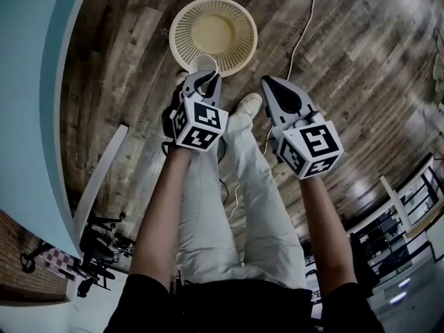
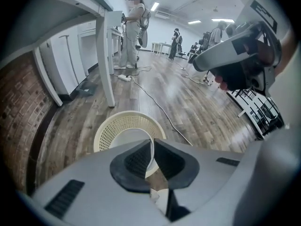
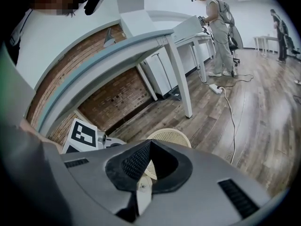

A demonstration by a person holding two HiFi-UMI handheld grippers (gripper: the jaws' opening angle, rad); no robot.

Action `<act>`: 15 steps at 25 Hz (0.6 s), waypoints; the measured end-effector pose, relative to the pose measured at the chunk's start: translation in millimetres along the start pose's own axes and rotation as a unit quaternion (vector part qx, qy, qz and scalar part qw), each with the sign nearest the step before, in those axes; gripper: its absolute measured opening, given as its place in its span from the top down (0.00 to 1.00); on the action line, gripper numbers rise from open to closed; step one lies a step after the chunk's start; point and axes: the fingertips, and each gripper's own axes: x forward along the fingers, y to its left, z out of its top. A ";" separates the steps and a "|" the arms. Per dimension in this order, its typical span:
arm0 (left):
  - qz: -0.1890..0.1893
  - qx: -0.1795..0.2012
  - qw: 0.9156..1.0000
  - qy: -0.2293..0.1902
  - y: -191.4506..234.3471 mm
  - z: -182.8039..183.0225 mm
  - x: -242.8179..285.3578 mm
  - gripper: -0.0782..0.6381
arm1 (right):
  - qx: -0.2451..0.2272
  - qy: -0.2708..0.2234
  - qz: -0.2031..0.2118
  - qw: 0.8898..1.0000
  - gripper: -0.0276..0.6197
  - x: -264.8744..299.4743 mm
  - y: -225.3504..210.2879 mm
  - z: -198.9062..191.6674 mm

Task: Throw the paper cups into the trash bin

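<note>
**Cup held at the basket's near rim**

At your far left in the left gripper view, a white-legged table [image 2: 106, 65] stands on the brown wood-plank floor [image 2: 188, 107], in front of a brick wall.

The round cream plastic basket with perforated sides [image 1: 174, 35] sits upright on the floor ahead of your feet. It is the trash bin here. From above, only its bare bottom shows inside.

Your left gripper [image 1: 206, 79] points steeply down towards the basket. Its own view shows the gripper [image 2: 151, 148] with both dark ribbed pads clamped on the thin wall of a white paper cup [image 2: 126, 142]. One pad is inside the cup and the other outside.

From your head view the paper cup [image 1: 202, 64] overlaps the basket's near rim. It hangs from the gripper, not lying in the basket. The left gripper view shows the basket [image 2: 104, 132] just beyond and below the cup.

Your pale trouser legs [image 1: 236, 207] and one white shoe [image 1: 248, 104] show between the two grippers.

Your right gripper [image 1: 270, 84] also points down, beside the basket and apart from it. In its own view the right gripper [image 3: 149, 145] has its jaws pressed together with no cup between them. The basket [image 3: 178, 135] shows just past its tips.

A thin white cable [image 1: 306, 26] trails across the floor to the right of the basket.
</note>
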 end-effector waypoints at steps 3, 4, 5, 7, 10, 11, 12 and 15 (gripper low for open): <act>0.005 0.012 1.000 0.003 0.8 -5.3 12.2 0.85 | -0.006 0.007 0.005 1.000 0.95 7.8 -5.3 -12.6; 0.005 0.016 1.000 0.004 1.0 -7.2 16.3 0.85 | -0.008 0.007 0.006 1.000 0.95 10.0 -6.7 -15.0; 0.004 0.020 1.000 0.006 1.4 -9.3 20.7 0.85 | -0.010 0.007 0.007 1.000 0.95 12.5 -8.2 -16.7; 0.004 0.027 1.000 0.013 2.7 -14.5 30.5 0.85 | -0.013 0.007 0.008 1.000 0.95 18.4 -12.3 -19.6; 0.007 0.037 0.999 0.031 3.7 -25.2 47.8 0.85 | -0.015 0.007 0.008 1.000 0.95 26.0 -20.5 -24.0; 0.009 0.038 0.999 0.036 3.9 -28.9 53.4 0.85 | -0.016 0.007 0.008 1.000 0.95 27.7 -23.2 -25.5; 0.010 0.035 0.999 0.039 4.5 -32.0 58.5 0.85 | -0.016 0.007 0.008 1.000 0.95 29.1 -25.6 -26.7; 0.015 0.024 0.999 0.036 7.7 -36.0 67.8 0.85 | -0.016 0.008 0.010 1.000 0.95 30.7 -29.7 -29.8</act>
